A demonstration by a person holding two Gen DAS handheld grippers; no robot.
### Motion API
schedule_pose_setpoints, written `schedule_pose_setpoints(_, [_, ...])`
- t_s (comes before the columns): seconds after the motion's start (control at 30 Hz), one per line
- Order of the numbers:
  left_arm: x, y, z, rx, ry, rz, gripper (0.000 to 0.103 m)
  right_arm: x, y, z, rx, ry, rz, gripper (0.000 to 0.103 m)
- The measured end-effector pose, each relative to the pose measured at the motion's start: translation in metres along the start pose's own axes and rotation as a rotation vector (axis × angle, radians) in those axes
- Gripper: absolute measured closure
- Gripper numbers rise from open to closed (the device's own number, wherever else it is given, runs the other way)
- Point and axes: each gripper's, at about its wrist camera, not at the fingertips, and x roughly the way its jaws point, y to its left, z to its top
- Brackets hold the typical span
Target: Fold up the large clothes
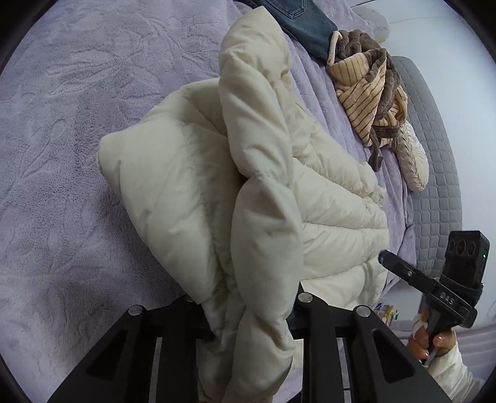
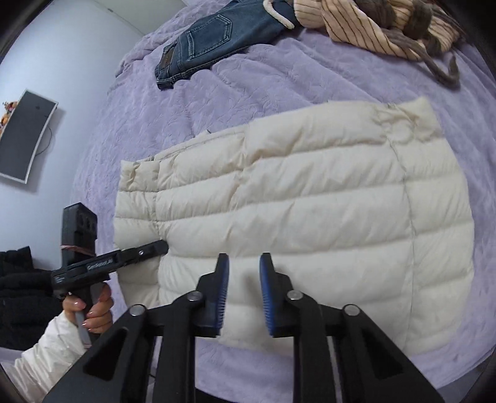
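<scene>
A cream quilted puffer jacket (image 2: 294, 201) lies flat on the purple bedspread (image 2: 248, 90). My left gripper (image 1: 248, 310) is shut on a bunched sleeve of the jacket (image 1: 257, 186), which is lifted and drapes over the fingers, hiding the tips. In the right wrist view the left gripper (image 2: 161, 246) touches the jacket's left edge. My right gripper (image 2: 244, 272) is open, its blue pads hovering over the jacket's near edge with nothing between them. It also shows in the left wrist view (image 1: 384, 257) at the jacket's right side.
Folded blue jeans (image 2: 204, 40) lie at the far side of the bed. A crumpled striped tan and brown garment (image 2: 378, 28) lies at the far right. A grey quilted headboard (image 1: 434, 173) and cream pillow (image 1: 412, 158) border the bed. A dark screen (image 2: 24, 136) hangs on the wall.
</scene>
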Motion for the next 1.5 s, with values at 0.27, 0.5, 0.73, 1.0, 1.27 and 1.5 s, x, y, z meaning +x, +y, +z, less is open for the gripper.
schedule_pose_setpoints(0.27, [-0.034,-0.083,-0.006,0.043,-0.083,-0.020,0.079,0.054,-0.012,0.030,-0.177,0.066,0.002,0.088])
schedule_pose_setpoints(0.5, [-0.002,-0.171,-0.008,0.088,-0.083,0.070,0.079,0.096,-0.054,0.046,-0.008,0.120,0.266,0.097])
schedule_pose_setpoints(0.73, [0.035,-0.226,-0.015,0.141,-0.096,0.233,0.079,0.120,-0.081,0.043,0.098,0.161,0.402,0.103])
schedule_pose_setpoints(1.0, [0.042,-0.235,-0.020,0.131,-0.088,0.287,0.079,0.059,-0.110,0.044,0.132,0.158,0.394,0.100])
schedule_pose_setpoints(1.27, [0.065,-0.263,-0.027,0.187,-0.067,0.375,0.079,-0.065,-0.200,-0.010,0.191,-0.067,0.156,0.042])
schedule_pose_setpoints(1.5, [0.108,-0.301,-0.034,0.304,0.005,0.444,0.071,-0.018,-0.256,-0.040,0.313,0.038,0.224,0.085])
